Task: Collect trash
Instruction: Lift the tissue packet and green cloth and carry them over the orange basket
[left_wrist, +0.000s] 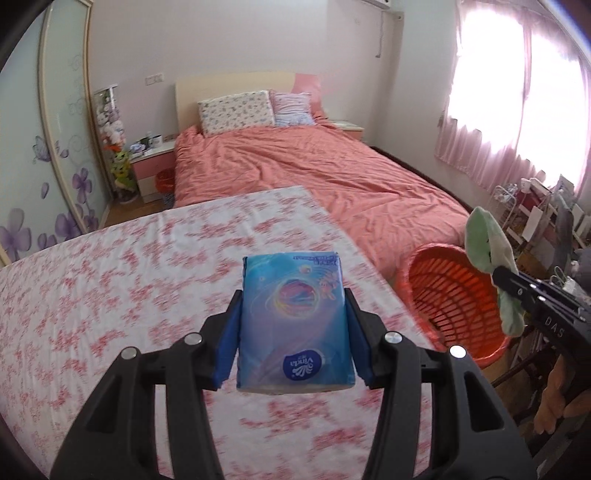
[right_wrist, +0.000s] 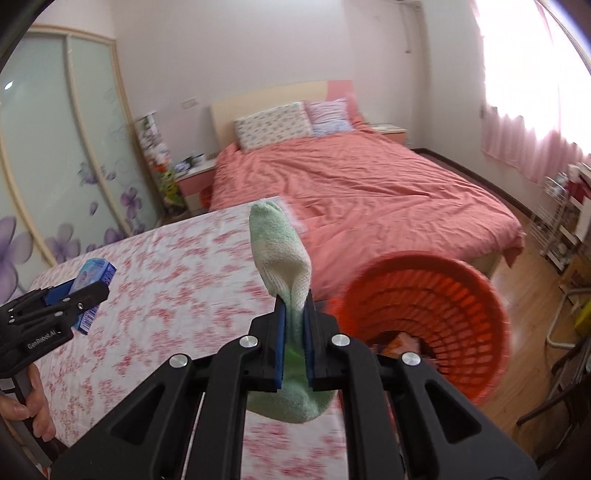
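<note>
My left gripper (left_wrist: 291, 295) is shut on a blue tissue pack (left_wrist: 293, 317), its blue pads pressed on both long sides, above a table with a pink-flowered cloth (left_wrist: 110, 295). In the right wrist view the same tissue pack (right_wrist: 92, 273) shows at the far left in the left gripper (right_wrist: 86, 295). My right gripper (right_wrist: 294, 299) is shut on a green and white sock (right_wrist: 280, 247), which sticks up past the fingertips and hangs below them. An orange mesh basket (right_wrist: 454, 295) stands on the floor just right of the table, with some wrappers in its bottom. In the left wrist view, the sock (left_wrist: 487, 243) hangs over the basket (left_wrist: 443, 295).
A bed with a salmon cover (left_wrist: 314, 170) lies beyond the table. Wardrobe doors with purple flowers (left_wrist: 55, 166) stand left, a pink nightstand (left_wrist: 151, 166) by the bed. Cluttered shelves and a rack (right_wrist: 561, 221) fill the right side under the curtained window. A hand (right_wrist: 26, 402) holds the left gripper's handle.
</note>
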